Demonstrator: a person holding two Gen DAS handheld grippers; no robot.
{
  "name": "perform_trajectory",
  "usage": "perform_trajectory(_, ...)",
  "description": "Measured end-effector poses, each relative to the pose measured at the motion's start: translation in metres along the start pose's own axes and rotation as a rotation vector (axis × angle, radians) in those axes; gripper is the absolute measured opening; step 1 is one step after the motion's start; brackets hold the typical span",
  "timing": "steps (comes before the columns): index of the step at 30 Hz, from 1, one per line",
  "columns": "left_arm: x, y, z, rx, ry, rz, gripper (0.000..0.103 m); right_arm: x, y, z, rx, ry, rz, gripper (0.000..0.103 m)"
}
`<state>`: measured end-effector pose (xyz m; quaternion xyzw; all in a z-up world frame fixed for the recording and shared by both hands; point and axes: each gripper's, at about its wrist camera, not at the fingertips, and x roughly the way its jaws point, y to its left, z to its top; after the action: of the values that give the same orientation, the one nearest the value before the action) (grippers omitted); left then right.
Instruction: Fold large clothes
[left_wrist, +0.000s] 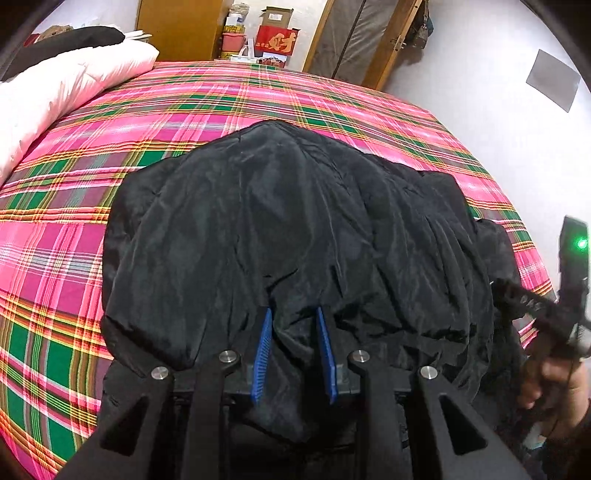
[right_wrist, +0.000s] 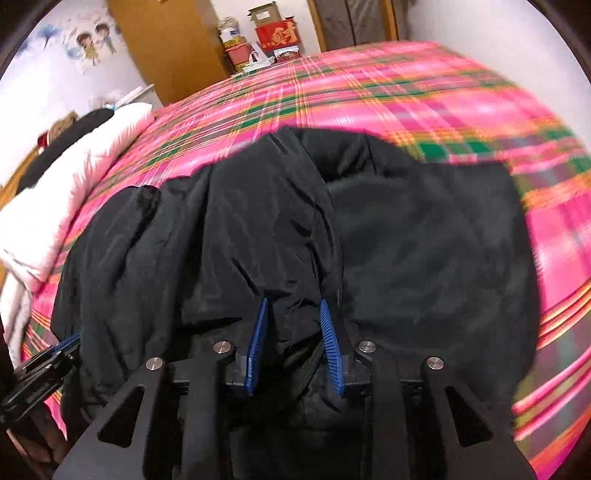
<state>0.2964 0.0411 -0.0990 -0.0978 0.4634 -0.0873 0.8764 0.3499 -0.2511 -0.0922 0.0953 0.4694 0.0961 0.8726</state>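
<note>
A large black padded jacket lies bunched on the pink plaid bed. In the left wrist view my left gripper sits at the jacket's near edge, its blue pads pressed on a thick fold of the black fabric. The right gripper's body shows at the right edge, held by a hand. In the blurred right wrist view the jacket fills the middle. My right gripper stands partly open over its near edge, with loose fabric between the pads. The left gripper shows at the lower left.
A white duvet with a dark garment on it lies along the bed's left side. Boxes and a red carton stand beyond the far edge beside a wooden wardrobe. A white wall runs along the right.
</note>
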Motion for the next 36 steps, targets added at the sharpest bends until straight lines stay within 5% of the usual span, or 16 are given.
perform_trajectory(5,0.0,-0.002,0.001,0.007,0.002,0.009,0.027,0.011,0.016,-0.009,-0.083,-0.01,-0.086,0.029)
perform_trajectory(8,-0.011,-0.001,0.006,-0.01,-0.018,0.021,0.027,-0.002,0.012,-0.003,-0.056,0.011,-0.064,0.03)
perform_trajectory(14,-0.059,0.008,0.024,-0.007,-0.254,0.054,0.027,-0.059,0.007,-0.002,-0.071,-0.105,-0.048,0.031)
perform_trajectory(19,-0.041,0.036,0.035,-0.068,-0.189,0.107,0.027,-0.06,0.021,0.018,-0.096,-0.136,-0.01,0.036)
perform_trajectory(24,-0.004,0.057,0.028,-0.149,-0.019,0.121,0.027,0.001,0.023,0.012,-0.12,0.035,-0.079,0.036)
perform_trajectory(26,-0.001,0.053,0.026,-0.133,-0.003,0.12,0.027,0.008,0.014,0.008,-0.087,0.022,-0.054,0.037)
perform_trajectory(31,-0.008,0.044,0.026,-0.093,-0.021,0.166,0.027,-0.021,0.019,0.011,-0.063,-0.021,-0.067,0.037)
perform_trajectory(36,-0.046,0.023,0.028,-0.024,-0.197,0.141,0.027,-0.068,0.038,0.007,-0.074,-0.151,0.011,0.037)
